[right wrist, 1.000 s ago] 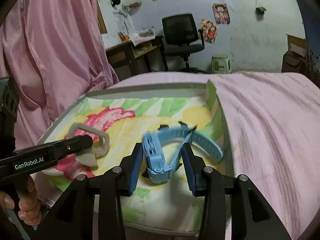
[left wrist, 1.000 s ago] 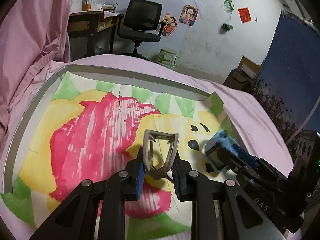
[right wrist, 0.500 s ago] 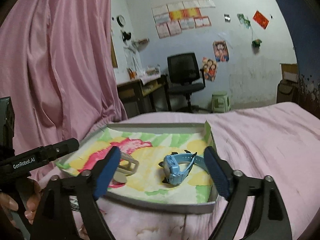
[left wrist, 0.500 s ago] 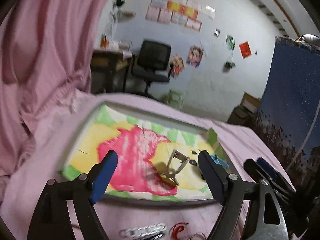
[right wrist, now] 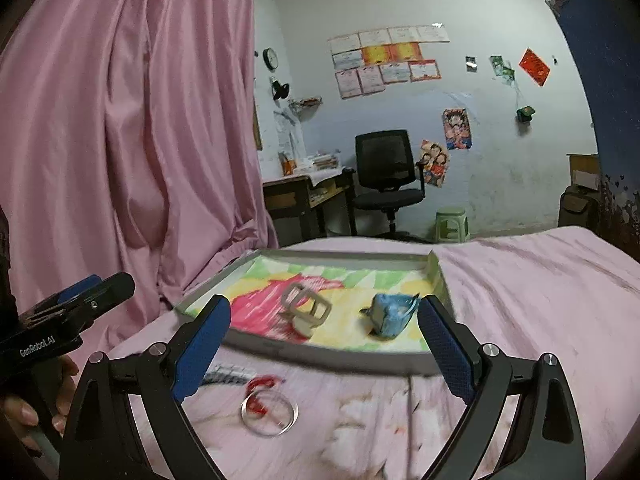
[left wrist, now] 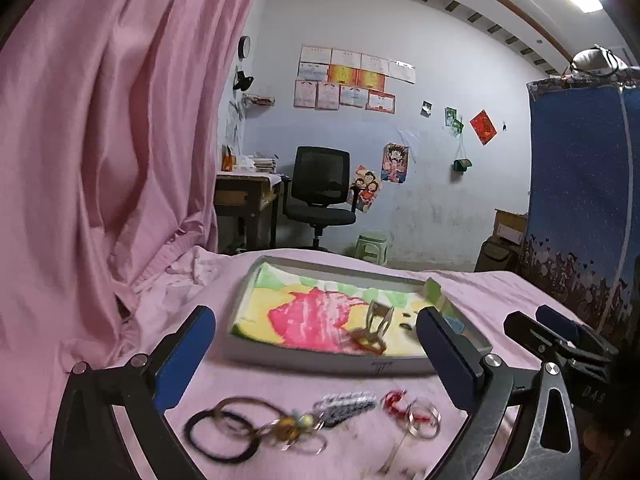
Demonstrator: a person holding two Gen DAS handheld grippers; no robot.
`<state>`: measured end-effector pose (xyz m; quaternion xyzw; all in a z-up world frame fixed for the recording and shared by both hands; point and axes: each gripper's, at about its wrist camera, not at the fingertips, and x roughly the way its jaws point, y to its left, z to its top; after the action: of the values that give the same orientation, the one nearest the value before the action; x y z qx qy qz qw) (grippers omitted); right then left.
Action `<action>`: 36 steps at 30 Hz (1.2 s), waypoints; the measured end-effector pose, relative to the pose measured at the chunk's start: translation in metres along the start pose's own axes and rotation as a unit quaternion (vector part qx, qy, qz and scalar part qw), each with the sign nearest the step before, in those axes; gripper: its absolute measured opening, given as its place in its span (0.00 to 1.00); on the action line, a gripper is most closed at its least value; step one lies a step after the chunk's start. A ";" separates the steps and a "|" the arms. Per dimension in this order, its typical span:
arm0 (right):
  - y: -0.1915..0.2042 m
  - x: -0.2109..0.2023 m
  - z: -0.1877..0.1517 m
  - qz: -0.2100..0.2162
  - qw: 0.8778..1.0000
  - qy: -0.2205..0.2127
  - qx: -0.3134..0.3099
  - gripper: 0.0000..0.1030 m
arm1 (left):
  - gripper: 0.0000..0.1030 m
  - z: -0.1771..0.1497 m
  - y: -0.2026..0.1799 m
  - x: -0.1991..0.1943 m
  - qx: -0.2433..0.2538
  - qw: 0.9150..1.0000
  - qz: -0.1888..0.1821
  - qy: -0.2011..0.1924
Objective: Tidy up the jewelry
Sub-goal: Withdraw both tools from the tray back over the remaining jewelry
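Both the left gripper (left wrist: 316, 356) and right gripper (right wrist: 320, 344) are wide and empty; two pieces lie in the tray (right wrist: 352, 362), next comes picking the loose bangles (left wrist: 224, 432)

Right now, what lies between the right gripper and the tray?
In the right wrist view, a clear ring with a red piece lies on pink sheet between right gripper and tray.

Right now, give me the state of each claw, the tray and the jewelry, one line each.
Left claw: open, empty.
Right claw: open, empty.
Tray: on the bed, holds two watches.
Beige watch: in tray, released.
Blue watch: in tray, released.
Clear bangle: on bedsheet, outside tray.
Black hair ties: on bedsheet, outside tray.
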<state>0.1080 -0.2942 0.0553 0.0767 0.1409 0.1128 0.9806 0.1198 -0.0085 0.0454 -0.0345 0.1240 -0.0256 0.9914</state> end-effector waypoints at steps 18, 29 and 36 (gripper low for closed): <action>0.007 0.028 -0.040 0.024 0.989 0.147 -0.012 0.89 | 1.00 -0.048 0.056 0.002 -0.036 0.991 -0.003 0.129; 0.018 0.073 -0.062 0.066 0.966 0.249 -0.019 0.89 | 0.99 -0.064 0.072 0.038 -0.044 0.975 0.023 0.216; 0.020 0.088 -0.065 0.077 0.962 0.263 -0.009 0.78 | 0.99 -0.063 0.064 0.055 -0.004 0.972 0.008 0.235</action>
<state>0.1669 -0.2459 -0.0253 0.0457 0.3867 0.2052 0.8979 0.1600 0.0480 -0.0337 -0.0309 0.3539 -0.0249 0.9344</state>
